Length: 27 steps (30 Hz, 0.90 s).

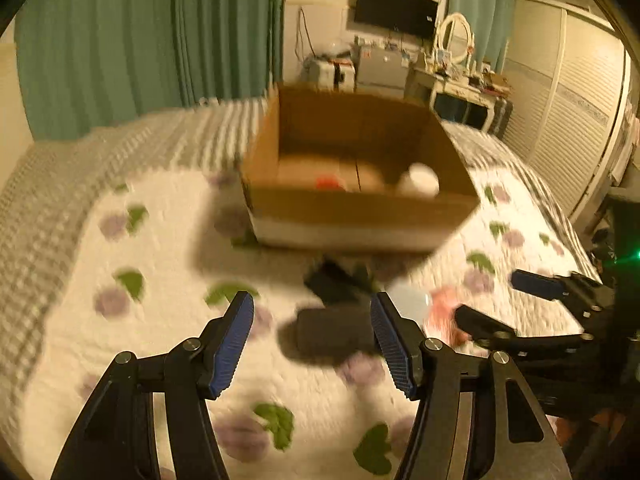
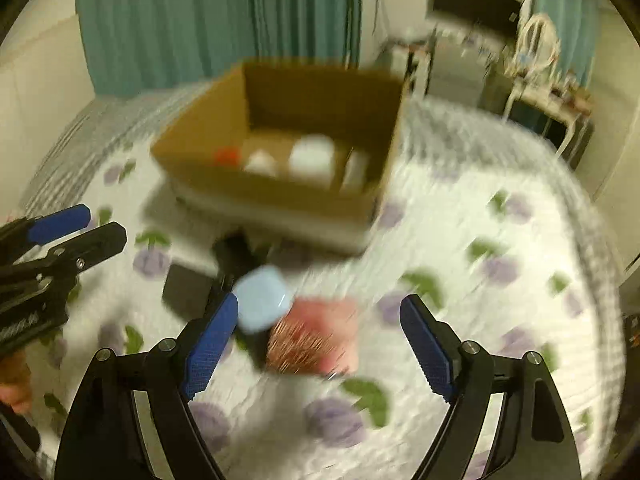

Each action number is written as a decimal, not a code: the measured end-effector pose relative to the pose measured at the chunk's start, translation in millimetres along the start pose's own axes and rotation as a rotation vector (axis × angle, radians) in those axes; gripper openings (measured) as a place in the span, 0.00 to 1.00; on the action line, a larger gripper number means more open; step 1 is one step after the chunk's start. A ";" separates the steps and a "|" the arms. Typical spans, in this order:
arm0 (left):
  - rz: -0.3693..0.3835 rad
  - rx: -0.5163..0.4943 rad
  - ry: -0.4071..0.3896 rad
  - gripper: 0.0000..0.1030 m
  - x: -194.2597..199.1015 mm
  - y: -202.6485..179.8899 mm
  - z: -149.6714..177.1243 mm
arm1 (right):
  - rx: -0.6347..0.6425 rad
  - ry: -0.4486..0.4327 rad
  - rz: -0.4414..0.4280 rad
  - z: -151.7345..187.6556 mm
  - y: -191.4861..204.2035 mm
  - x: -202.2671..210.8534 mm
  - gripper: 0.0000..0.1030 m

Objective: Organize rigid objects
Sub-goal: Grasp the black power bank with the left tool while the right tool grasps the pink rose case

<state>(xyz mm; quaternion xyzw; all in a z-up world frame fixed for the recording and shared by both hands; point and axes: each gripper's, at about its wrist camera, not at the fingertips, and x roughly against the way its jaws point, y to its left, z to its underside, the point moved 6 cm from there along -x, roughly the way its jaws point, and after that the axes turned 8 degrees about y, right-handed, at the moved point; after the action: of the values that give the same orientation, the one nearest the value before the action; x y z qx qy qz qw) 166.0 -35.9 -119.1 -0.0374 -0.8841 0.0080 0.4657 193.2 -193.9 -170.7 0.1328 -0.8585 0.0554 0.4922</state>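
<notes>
An open cardboard box (image 1: 360, 208) stands on the bed and holds a white object (image 1: 420, 180) and a red one (image 1: 330, 182); the right wrist view shows the box (image 2: 280, 196) with several white items. My left gripper (image 1: 312, 344) is open above a dark grey block (image 1: 334, 334). A black object (image 1: 332, 280) lies just beyond it. My right gripper (image 2: 318, 344) is open over a pink bristled brush (image 2: 316, 340), with a light blue case (image 2: 262, 298) at its left finger. The right gripper also shows in the left wrist view (image 1: 496, 300). Both views are blurred.
The bed has a white quilt (image 1: 160, 320) with purple and green flowers. Teal curtains (image 1: 140, 40), a wall television (image 1: 394, 8), a cluttered dresser with a mirror (image 1: 460, 68) and white closet doors (image 1: 568, 112) stand behind.
</notes>
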 end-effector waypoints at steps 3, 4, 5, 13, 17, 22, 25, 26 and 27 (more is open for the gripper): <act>-0.017 -0.031 0.037 0.62 -18.1 -5.1 11.7 | 0.030 0.053 -0.002 12.6 3.0 -27.2 0.81; -0.015 -0.037 0.033 0.62 -20.1 -5.9 12.2 | 0.029 0.072 -0.002 15.6 2.6 -35.8 0.81; -0.004 -0.036 0.031 0.62 -23.2 -6.2 12.5 | 0.017 0.085 -0.005 16.1 0.0 -43.0 0.81; 0.017 -0.034 0.072 0.62 -47.4 -12.5 14.7 | -0.042 0.116 -0.102 17.4 -8.0 -67.2 0.70; 0.024 -0.009 0.106 0.62 -62.5 -12.4 17.9 | -0.049 0.082 -0.104 16.2 -13.0 -55.2 0.69; -0.003 -0.031 0.097 0.63 -77.9 -17.1 12.1 | -0.033 0.054 -0.084 13.3 -17.7 -40.6 0.69; -0.019 -0.057 0.083 0.63 -84.8 -18.1 4.7 | -0.043 0.045 -0.081 11.8 -22.6 -36.5 0.69; -0.019 -0.071 0.080 0.63 -87.3 -18.0 2.9 | -0.046 0.043 -0.083 10.2 -22.5 -36.0 0.69; -0.016 -0.077 0.079 0.63 -88.2 -17.6 1.3 | -0.046 0.041 -0.084 8.6 -21.8 -36.2 0.69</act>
<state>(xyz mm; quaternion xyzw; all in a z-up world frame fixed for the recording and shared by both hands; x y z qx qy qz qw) 213.6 -60.0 -191.5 -0.0487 -0.8649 -0.0312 0.4986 209.6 -210.4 -207.1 0.1563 -0.8429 0.0178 0.5145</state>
